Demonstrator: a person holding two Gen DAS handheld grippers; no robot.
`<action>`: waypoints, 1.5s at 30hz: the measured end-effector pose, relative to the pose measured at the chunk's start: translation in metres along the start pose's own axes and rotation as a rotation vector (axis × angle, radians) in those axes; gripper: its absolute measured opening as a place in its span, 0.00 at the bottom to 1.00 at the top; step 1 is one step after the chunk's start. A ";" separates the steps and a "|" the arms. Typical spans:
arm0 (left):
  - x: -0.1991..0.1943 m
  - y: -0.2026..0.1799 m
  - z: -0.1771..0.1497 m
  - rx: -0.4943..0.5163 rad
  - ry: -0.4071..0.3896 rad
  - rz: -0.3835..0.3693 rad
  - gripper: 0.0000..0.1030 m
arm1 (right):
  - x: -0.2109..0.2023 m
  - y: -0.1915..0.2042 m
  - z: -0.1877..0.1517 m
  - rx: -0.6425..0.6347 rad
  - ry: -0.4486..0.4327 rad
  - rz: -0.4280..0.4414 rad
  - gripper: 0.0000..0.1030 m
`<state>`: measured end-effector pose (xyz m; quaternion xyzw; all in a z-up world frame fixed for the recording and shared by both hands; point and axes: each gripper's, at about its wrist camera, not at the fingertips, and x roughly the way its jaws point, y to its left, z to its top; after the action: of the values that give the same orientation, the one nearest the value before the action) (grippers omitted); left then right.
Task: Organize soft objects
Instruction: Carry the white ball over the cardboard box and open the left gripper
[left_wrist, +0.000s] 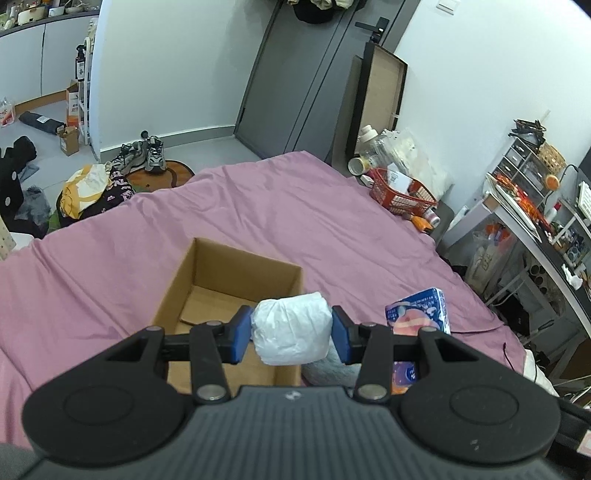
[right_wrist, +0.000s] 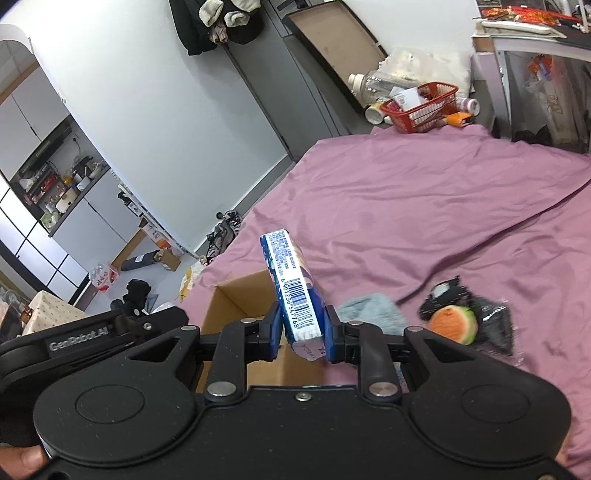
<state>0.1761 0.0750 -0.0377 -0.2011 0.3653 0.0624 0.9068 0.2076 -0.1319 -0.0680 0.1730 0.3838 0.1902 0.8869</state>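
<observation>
Left tongs (left_wrist: 291, 334) are clamped on a white plastic-wrapped bundle (left_wrist: 291, 326), blue pads pressing its two sides, and hold it over the near edge of the open cardboard box (left_wrist: 207, 273) on the bed (left_wrist: 110, 266). It looks light and squashy; the crinkled wrap could slide, so a grip across its middle, as now, seems soundest. Right tongs (right_wrist: 301, 334) are closed on a blue tissue pack (right_wrist: 295, 291), pinching it near its lower end so most of the pack sticks up past the pads, tilted, above the box's right side. It is probably light and yielding, with slick film, and that low hold may let it pivot. Out on the pink sheet lie a grey cloth (right_wrist: 373, 314) and an orange and green soft toy (right_wrist: 452, 325) on a dark item, well apart from the red basket (right_wrist: 424, 107) at the far edge.
</observation>
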 end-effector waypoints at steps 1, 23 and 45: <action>0.002 0.005 0.002 -0.005 0.003 -0.001 0.43 | 0.003 0.003 -0.001 0.001 0.004 -0.001 0.22; 0.110 0.069 0.028 -0.038 0.177 0.026 0.43 | 0.089 0.049 -0.003 0.013 0.085 -0.041 0.22; 0.159 0.084 0.028 -0.077 0.271 0.048 0.56 | 0.125 0.051 -0.002 0.061 0.143 -0.085 0.22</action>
<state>0.2878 0.1577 -0.1555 -0.2335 0.4864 0.0702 0.8390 0.2749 -0.0281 -0.1230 0.1696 0.4586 0.1523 0.8589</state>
